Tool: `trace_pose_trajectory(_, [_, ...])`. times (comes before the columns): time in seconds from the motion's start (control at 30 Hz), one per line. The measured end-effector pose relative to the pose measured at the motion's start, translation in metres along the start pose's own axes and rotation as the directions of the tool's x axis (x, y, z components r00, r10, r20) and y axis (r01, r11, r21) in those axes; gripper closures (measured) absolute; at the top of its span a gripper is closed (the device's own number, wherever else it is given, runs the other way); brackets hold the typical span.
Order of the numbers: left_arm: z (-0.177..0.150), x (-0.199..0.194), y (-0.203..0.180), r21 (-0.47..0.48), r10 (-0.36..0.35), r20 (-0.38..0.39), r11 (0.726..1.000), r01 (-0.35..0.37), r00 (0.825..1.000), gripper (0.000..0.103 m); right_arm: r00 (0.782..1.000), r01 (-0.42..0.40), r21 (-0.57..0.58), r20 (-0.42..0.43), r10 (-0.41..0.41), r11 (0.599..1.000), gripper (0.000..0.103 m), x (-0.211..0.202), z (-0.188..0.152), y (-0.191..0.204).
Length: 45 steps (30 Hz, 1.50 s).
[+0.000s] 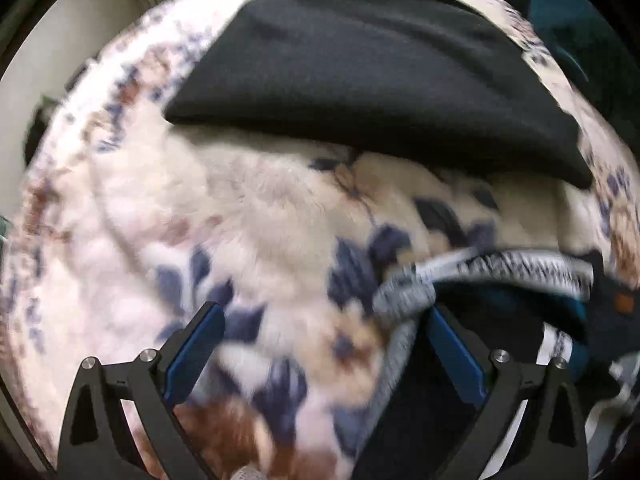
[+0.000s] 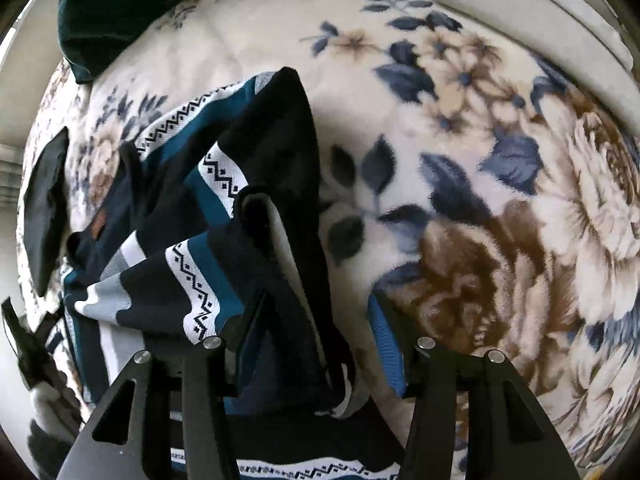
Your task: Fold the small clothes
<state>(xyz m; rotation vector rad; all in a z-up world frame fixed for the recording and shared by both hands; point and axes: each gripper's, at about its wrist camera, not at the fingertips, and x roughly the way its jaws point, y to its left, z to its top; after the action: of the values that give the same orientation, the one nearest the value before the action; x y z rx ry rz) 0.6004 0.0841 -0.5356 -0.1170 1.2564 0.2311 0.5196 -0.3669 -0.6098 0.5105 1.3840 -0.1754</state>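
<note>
A knit sweater in navy, teal and white zigzag bands lies rumpled on a floral blanket. A raised navy fold of it runs between the fingers of my right gripper. That gripper is partly open, and a sliver of blanket shows beside the right pad. In the blurred left wrist view the sweater sits at the lower right. My left gripper is wide open over the blanket, its right finger at the sweater's grey edge and nothing between the pads.
A folded black garment lies flat on the blanket beyond the left gripper, and shows at the left edge as a black garment in the right wrist view. A dark green cushion rests at the far corner. A pale bed edge runs along the upper right.
</note>
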Motion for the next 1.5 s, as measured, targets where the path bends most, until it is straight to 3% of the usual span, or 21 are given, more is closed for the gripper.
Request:
trace_pose_trajectory(0.07, [0.01, 0.004, 0.006, -0.011, -0.045, -0.01, 0.999, 0.045, 0.999, 0.0, 1.0, 0.016, -0.005, 0.003, -0.016, 1.0, 0.047, 0.0, 0.0, 0.002])
trace_pose_trajectory(0.2, [0.011, -0.015, 0.015, 0.011, -0.058, 0.02, 0.998, 0.057, 0.998, 0.0, 1.0, -0.014, 0.05, 0.017, 0.013, 0.999, 0.045, -0.015, -0.006, -0.002])
trace_pose_trajectory(0.27, [0.0, -0.043, 0.016, 0.042, -0.054, 0.063, 0.998, 0.052, 0.997, 0.0, 0.997, -0.07, 0.089, 0.034, 0.067, 0.994, 0.032, -0.035, -0.017, -0.008])
trace_pose_trajectory(0.37, [-0.027, -0.088, 0.008, 0.098, -0.089, 0.108, 0.992, 0.079, 0.99, 0.0, 0.992, -0.126, 0.128, 0.036, 0.122, 0.984, 0.011, -0.066, -0.039, -0.016])
trace_pose_trajectory(0.4, [-0.039, -0.102, 0.002, 0.119, -0.104, 0.112, 0.989, 0.091, 0.988, 0.0, 0.99, -0.139, 0.138, 0.032, 0.136, 0.981, 0.008, -0.076, -0.046, -0.02])
trace_pose_trajectory(0.6, [-0.129, -0.175, -0.062, 0.275, -0.197, 0.093, 0.947, 0.165, 0.976, 0.0, 0.982, -0.187, 0.087, 0.044, 0.184, 0.978, 0.005, -0.136, -0.069, -0.035])
trace_pose_trajectory(0.77, [-0.228, -0.213, -0.144, 0.357, -0.233, -0.016, 0.907, 0.223, 0.972, 0.0, 0.977, -0.212, -0.005, 0.001, 0.212, 0.977, 0.005, -0.164, -0.069, -0.071])
trace_pose_trajectory(0.83, [-0.271, -0.218, -0.179, 0.352, -0.221, -0.084, 0.906, 0.236, 0.972, 0.0, 0.974, -0.225, -0.044, -0.041, 0.224, 0.973, 0.005, -0.164, -0.061, -0.09])
trace_pose_trajectory(0.9, [-0.32, -0.22, -0.22, 0.33, -0.217, -0.174, 0.906, 0.264, 0.961, 0.0, 0.97, -0.234, -0.084, -0.079, 0.228, 0.968, 0.005, -0.163, -0.051, -0.112])
trace_pose_trajectory(1.0, [-0.381, -0.217, -0.272, 0.331, -0.174, -0.255, 0.909, 0.255, 0.951, 0.0, 0.974, -0.212, -0.127, -0.112, 0.198, 0.969, 0.005, -0.155, -0.037, -0.138])
trace_pose_trajectory(1.07, [-0.425, -0.205, -0.312, 0.341, -0.105, -0.313, 0.915, 0.215, 0.944, 0.0, 0.977, -0.192, -0.16, -0.125, 0.173, 0.968, 0.005, -0.148, -0.026, -0.156])
trace_pose_trajectory(1.23, [-0.487, -0.171, -0.36, 0.313, -0.015, -0.414, 0.936, 0.158, 0.91, 0.0, 0.973, -0.193, -0.172, -0.162, 0.166, 0.966, 0.005, -0.126, -0.007, -0.182])
trace_pose_trajectory(1.3, [-0.504, -0.163, -0.368, 0.351, 0.049, -0.394, 0.931, 0.101, 0.918, 0.0, 0.965, -0.22, -0.173, -0.179, 0.189, 0.96, 0.005, -0.115, 0.0, -0.18])
trace_pose_trajectory(1.4, [-0.51, -0.165, -0.365, 0.332, 0.035, -0.333, 0.94, 0.083, 0.942, 0.0, 0.951, -0.272, -0.189, -0.199, 0.235, 0.943, 0.005, -0.095, 0.013, -0.16])
trace_pose_trajectory(1.43, [-0.51, -0.167, -0.363, 0.323, 0.019, -0.32, 0.942, 0.09, 0.947, 0.004, 0.943, -0.298, -0.189, -0.212, 0.257, 0.936, 0.005, -0.087, 0.018, -0.152])
trace_pose_trajectory(1.5, [-0.509, -0.174, -0.355, 0.323, -0.014, -0.277, 0.94, 0.107, 0.961, 0.024, 0.915, -0.368, -0.176, -0.245, 0.322, 0.913, 0.005, -0.065, 0.029, -0.127])
